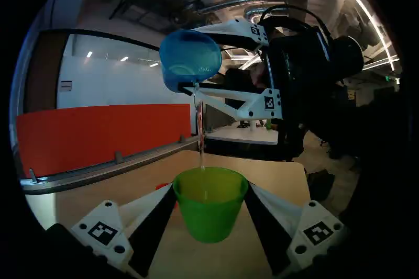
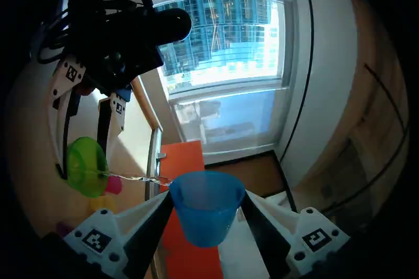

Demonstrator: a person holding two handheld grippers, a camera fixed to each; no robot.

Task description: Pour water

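Observation:
My left gripper point(image 1: 210, 211) is shut on a green cup point(image 1: 210, 210), held upright just above the wooden table point(image 1: 272, 174). Above it, my right gripper point(image 1: 196, 59) is shut on a blue cup point(image 1: 189, 59) that is tipped over, and a thin stream of water point(image 1: 200, 132) falls from its rim into the green cup. In the right gripper view the blue cup point(image 2: 207, 205) sits between my right gripper's fingers point(image 2: 207, 211). The water stream point(image 2: 136, 177) runs to the green cup point(image 2: 86, 166), held by the left gripper point(image 2: 86, 137).
An orange partition point(image 1: 99, 135) with a metal rail point(image 1: 105, 166) borders the table's far left edge. A small red object point(image 1: 162, 187) lies on the table behind the green cup. Pink and yellow items point(image 2: 107, 195) lie on the table. A big window point(image 2: 225, 69) is beyond.

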